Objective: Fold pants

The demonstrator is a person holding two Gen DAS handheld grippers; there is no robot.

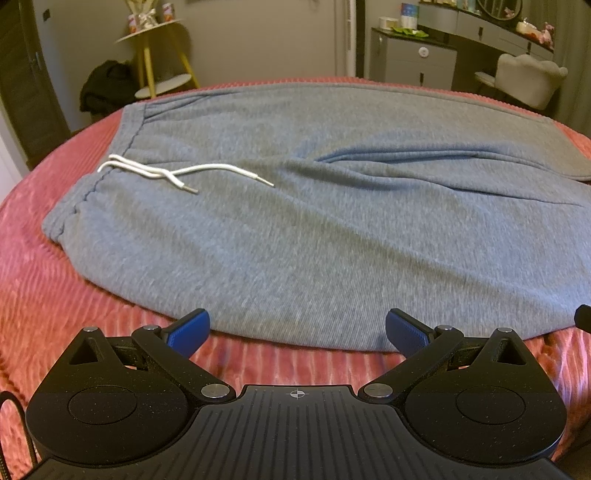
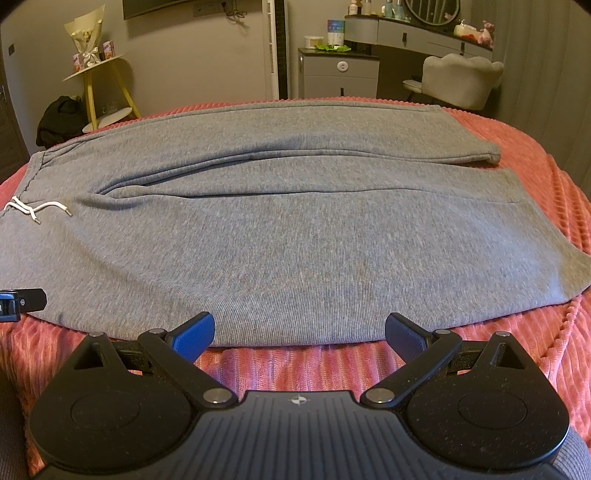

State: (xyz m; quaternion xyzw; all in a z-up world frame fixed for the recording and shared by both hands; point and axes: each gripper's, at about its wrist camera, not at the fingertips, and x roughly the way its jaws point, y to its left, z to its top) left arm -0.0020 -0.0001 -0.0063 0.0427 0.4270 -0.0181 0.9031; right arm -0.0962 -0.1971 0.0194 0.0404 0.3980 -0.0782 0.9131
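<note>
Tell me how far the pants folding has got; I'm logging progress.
Done: the grey pants lie flat on the pink bedspread, legs side by side. In hand: nothing; the left tool and right tool are open at the near edge. Left: every fold.

place: home bedroom | lower frame: bed with pink ribbed bedspread (image 2: 535, 354) | upper right: grey vanity desk (image 2: 417, 31), round mirror (image 2: 432, 11), padded chair (image 2: 461, 79) | upper left: yellow-legged side table (image 2: 94, 72)

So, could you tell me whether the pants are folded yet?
Spread flat: the pants show both legs side by side on the bedspread.
</note>
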